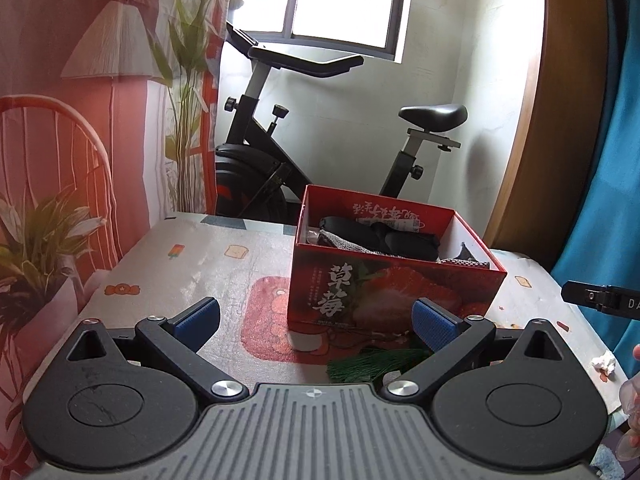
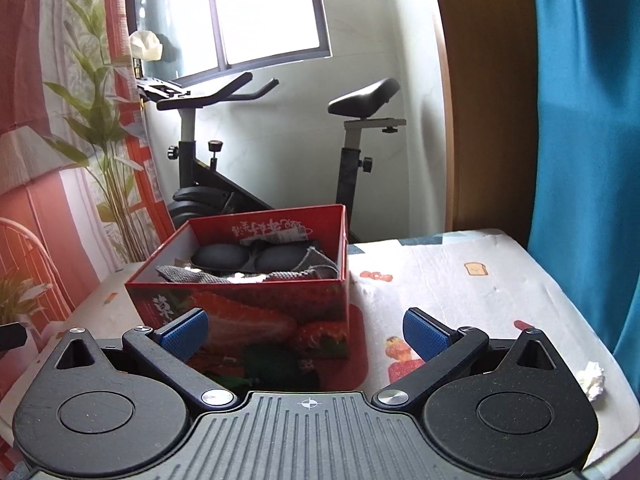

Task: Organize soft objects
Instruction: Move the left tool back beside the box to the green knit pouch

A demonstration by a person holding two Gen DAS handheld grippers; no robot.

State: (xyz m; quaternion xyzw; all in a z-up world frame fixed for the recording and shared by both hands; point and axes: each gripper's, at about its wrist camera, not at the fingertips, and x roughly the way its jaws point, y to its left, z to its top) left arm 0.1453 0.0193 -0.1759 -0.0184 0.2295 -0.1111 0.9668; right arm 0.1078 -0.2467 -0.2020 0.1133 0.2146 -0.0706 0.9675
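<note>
both grippers, left gripper (image 1: 316, 322) and right gripper (image 2: 306, 330), hang with jaws wide open, holding nothing. red strawberry box (image 1: 394, 280) at 12 o'clock already holds dark and grey soft stuff (image 2: 256, 266). looks like between pickups; green fringed thing (image 1: 374, 364) just in front of the box probably goes next. crumpled tissue (image 2: 591, 376) at 3 o'clock, exercise bike (image 1: 320, 140) behind the table

I see a glossy printed cardboard box (image 1: 394, 280) holding matt black and grey knit cloth (image 2: 256, 268), on a printed cloth table cover (image 2: 460, 280); my grippers' blue pads (image 1: 434, 322) look rough-textured
</note>
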